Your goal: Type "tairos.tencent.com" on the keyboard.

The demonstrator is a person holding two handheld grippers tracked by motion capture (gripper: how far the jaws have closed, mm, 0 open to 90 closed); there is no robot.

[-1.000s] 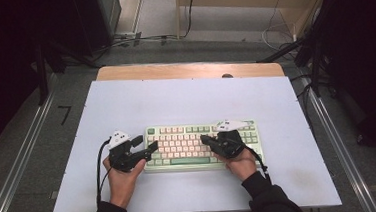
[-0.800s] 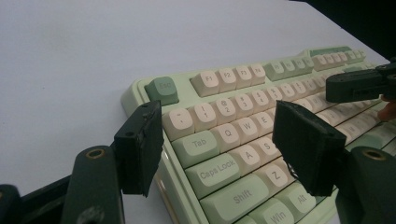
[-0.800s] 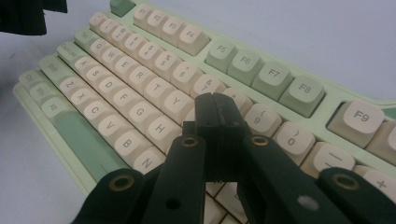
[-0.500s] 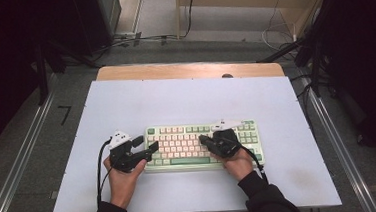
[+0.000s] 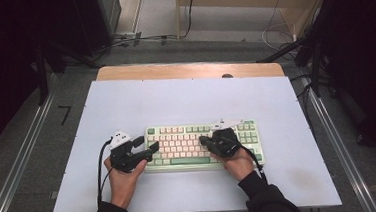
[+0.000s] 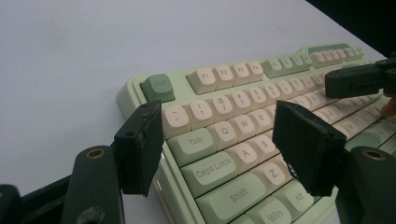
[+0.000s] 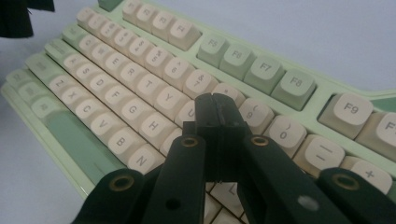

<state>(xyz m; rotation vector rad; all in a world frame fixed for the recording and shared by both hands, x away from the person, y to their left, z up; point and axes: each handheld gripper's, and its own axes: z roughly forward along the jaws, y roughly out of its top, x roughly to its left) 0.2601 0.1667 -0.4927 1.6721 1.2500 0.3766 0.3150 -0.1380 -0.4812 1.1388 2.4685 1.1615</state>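
Observation:
A pale green keyboard (image 5: 184, 147) with cream keys lies on the white table top, near the front. My left gripper (image 5: 146, 144) is at the keyboard's left end. Its jaws stand open over the Tab and Caps Lock corner (image 6: 205, 154), and nothing is between them (image 6: 222, 140). My right gripper (image 5: 202, 140) points left over the keyboard's right half. Its jaws are shut together with nothing in them, and the tip (image 7: 215, 105) hangs over the keys near U and 9 (image 7: 254, 114). Whether it touches a key I cannot tell. The right gripper's tip also shows as a black bar (image 6: 357, 81) in the left gripper view.
The white table top (image 5: 186, 103) has free room behind and beside the keyboard. A wooden strip (image 5: 188, 71) runs along the far edge. Metal rails (image 5: 20, 168) flank the table, and cables (image 5: 136, 39) lie on the floor beyond.

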